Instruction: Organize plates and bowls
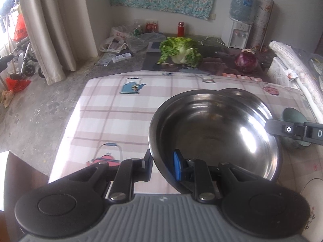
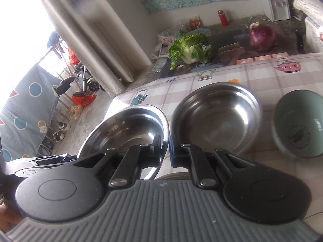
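Note:
My left gripper (image 1: 162,166) is shut on the near rim of a steel bowl (image 1: 218,135), one finger inside, one outside, holding it above the table. My right gripper (image 2: 165,148) is shut on the opposite rim of the same steel bowl (image 2: 125,133); its finger also shows in the left wrist view (image 1: 290,130). A second steel bowl (image 2: 218,117) sits on the checked tablecloth (image 2: 272,76); its rim peeks out behind the held bowl in the left wrist view (image 1: 236,91). A green ceramic bowl (image 2: 298,123) stands right of it, partly hidden in the left wrist view (image 1: 292,117).
A cabbage (image 1: 179,51) and a purple onion (image 1: 246,61) lie on the dark counter beyond the table. A water dispenser (image 1: 238,30) and red bottle (image 1: 180,29) stand at the back wall. A rolled mat (image 1: 296,74) lies at the right. Floor drops away left.

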